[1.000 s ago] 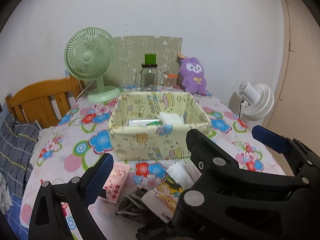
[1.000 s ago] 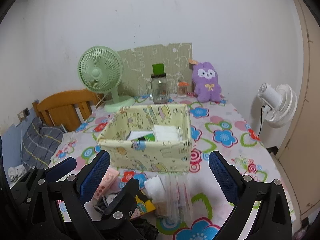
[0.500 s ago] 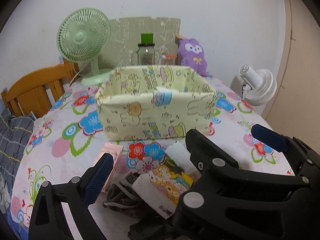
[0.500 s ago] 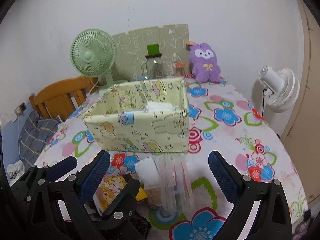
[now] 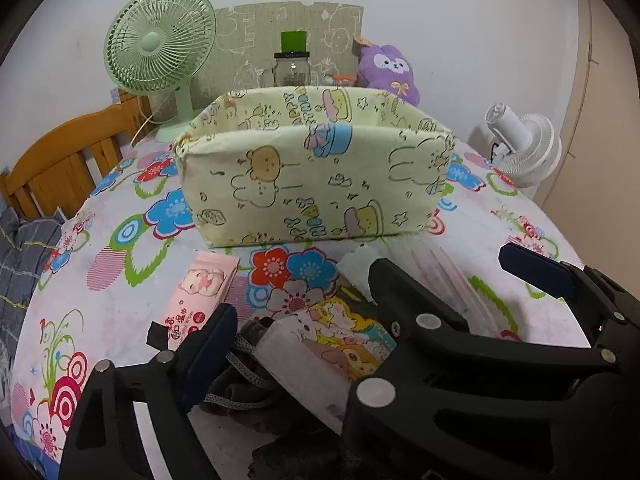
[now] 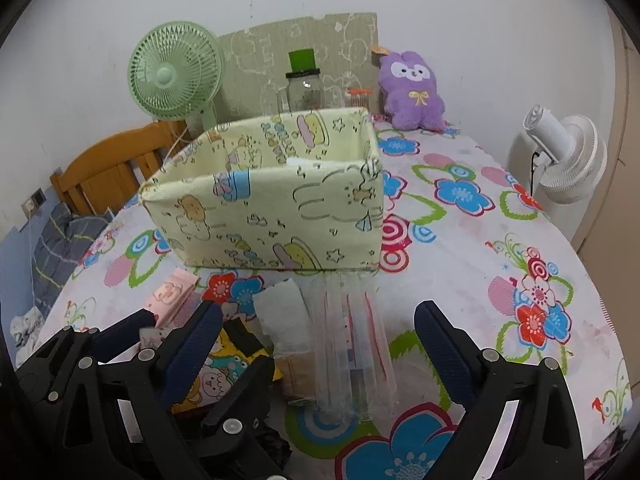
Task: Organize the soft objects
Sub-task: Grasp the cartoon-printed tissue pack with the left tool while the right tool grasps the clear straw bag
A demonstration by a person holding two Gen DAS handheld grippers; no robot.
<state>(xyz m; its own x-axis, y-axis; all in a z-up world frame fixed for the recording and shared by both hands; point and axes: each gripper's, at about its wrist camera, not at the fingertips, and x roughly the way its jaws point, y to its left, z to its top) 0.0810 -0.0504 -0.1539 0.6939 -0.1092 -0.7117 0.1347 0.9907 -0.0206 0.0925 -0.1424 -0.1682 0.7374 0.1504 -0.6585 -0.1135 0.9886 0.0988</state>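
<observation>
A pale yellow cartoon-print fabric box (image 5: 312, 184) (image 6: 272, 216) stands mid-table. In front of it lie a pink tissue pack (image 5: 200, 296) (image 6: 172, 296), a colourful cartoon pack (image 5: 344, 340) (image 6: 212, 376), a grey drawstring pouch (image 5: 240, 384), a white folded wad (image 6: 280, 316) and a clear plastic sleeve (image 6: 352, 344). My left gripper (image 5: 316, 332) hangs low over the cartoon pack and pouch. Its jaws are closing and no pad presses on anything. My right gripper (image 6: 316, 320) stands open over the wad and sleeve. The two grippers overlap, so the left one's right finger is hidden.
A purple plush (image 5: 390, 68) (image 6: 414, 92), a glass jar with a green lid (image 5: 292, 68) and a green desk fan (image 5: 160, 40) stand behind the box. A wooden chair (image 5: 60, 160) is at the left, and a white fan (image 6: 560, 152) stands beyond the table's right edge.
Both grippers have sunk toward the table, so the box looms larger and its inside is out of sight. The left gripper's left finger has moved inward.
</observation>
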